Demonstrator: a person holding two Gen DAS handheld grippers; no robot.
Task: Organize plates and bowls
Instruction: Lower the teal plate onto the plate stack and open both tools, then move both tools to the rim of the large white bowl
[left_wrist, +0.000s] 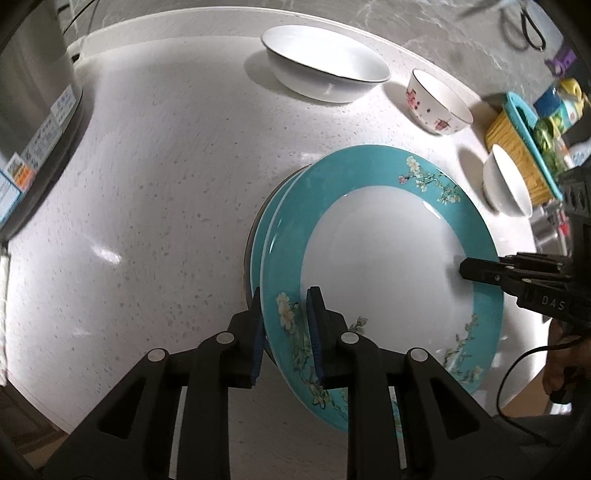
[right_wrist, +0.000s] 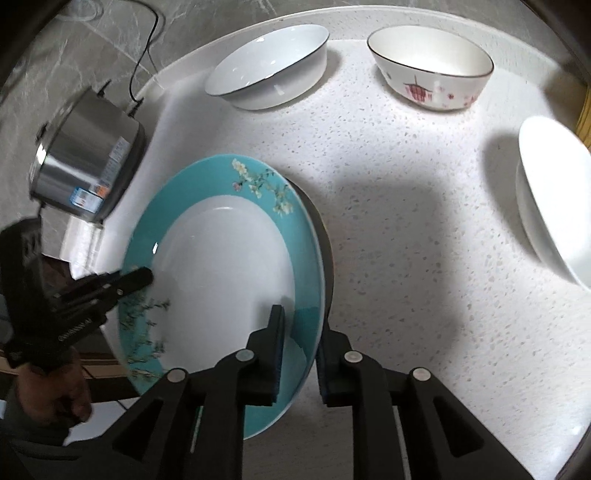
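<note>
Teal plate atop a second plate on tabletop. Left claw and right claw straddle opposite rim edges, jaws slightly parted, not pressing. Bowls well apart behind: wide white, floral, plain white.

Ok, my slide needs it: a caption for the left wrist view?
Left gripper straddles the rim of the top plate, right gripper at its opposite side.

Plates stacked on counter, bowls behind
</note>
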